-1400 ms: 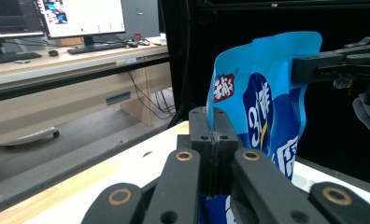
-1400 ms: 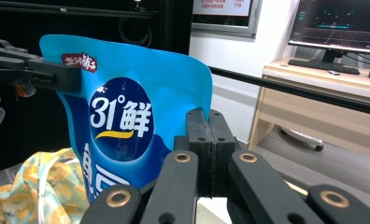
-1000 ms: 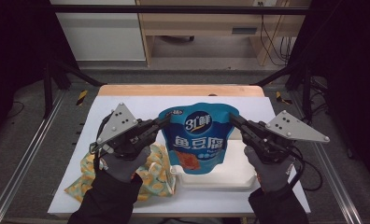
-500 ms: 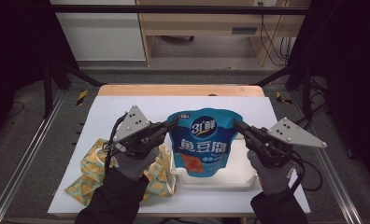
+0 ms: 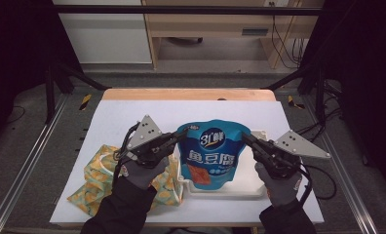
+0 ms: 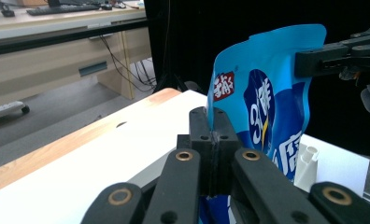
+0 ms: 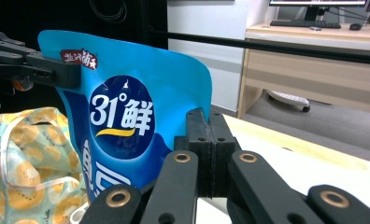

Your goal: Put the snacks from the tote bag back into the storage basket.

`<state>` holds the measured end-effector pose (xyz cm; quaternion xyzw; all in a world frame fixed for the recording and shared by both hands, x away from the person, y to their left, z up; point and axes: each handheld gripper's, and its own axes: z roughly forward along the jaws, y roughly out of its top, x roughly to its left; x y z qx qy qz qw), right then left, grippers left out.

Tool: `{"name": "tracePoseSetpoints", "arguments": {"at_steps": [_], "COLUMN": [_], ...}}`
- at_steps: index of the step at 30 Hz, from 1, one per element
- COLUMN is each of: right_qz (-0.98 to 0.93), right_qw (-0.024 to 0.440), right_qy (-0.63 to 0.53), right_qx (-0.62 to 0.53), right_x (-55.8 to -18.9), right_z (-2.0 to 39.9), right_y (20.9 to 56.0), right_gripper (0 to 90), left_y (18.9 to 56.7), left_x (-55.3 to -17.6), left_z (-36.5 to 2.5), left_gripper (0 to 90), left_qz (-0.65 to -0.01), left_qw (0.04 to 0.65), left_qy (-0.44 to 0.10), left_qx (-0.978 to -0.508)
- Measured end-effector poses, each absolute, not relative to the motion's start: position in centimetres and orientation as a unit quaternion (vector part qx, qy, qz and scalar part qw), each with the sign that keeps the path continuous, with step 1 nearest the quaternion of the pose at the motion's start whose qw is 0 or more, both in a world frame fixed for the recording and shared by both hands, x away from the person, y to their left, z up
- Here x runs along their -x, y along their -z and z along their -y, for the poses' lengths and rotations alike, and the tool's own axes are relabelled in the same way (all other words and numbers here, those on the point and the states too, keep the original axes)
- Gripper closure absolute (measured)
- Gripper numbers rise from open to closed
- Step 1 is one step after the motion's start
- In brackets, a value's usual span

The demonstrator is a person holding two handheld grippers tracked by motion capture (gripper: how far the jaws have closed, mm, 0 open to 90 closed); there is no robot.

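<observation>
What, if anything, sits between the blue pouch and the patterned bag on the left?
Nothing lies on the table between them, but the left tool and the hand holding it hang over that gap. The blue pouch, pinched by both tools, stands over the white tray; the patterned bag lies beside it.

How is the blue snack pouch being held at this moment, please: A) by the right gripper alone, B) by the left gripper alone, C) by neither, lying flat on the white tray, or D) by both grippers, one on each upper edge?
D: the left gripper and the right gripper are each shut on an upper edge of the blue pouch, which stands upright over the white tray.
</observation>
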<state>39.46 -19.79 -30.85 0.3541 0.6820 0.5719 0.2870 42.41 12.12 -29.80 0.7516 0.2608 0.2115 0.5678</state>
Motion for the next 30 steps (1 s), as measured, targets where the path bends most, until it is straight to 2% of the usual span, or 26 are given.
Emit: {"name": "tracePoseSetpoints", "arguments": {"at_steps": [20,30], "right_qz": [-0.696,-0.692], "right_qw": [0.274,0.272], "right_qy": [-0.556,-0.556], "right_qx": [-0.363,-0.371], "right_x": [-39.9,-40.0], "right_z": [19.2,19.5], "right_y": [33.0,33.2], "right_gripper": [90.0,86.5], "left_y": [32.5,31.9], "left_x": [-41.9,-41.6], "left_z": [-12.7,-12.7], "left_gripper": [89.0,78.7], "left_qz": [-0.272,-0.266], "left_qw": [0.558,0.566], "left_qy": [-0.2,-0.204], "left_qx": [-0.758,-0.753]}}
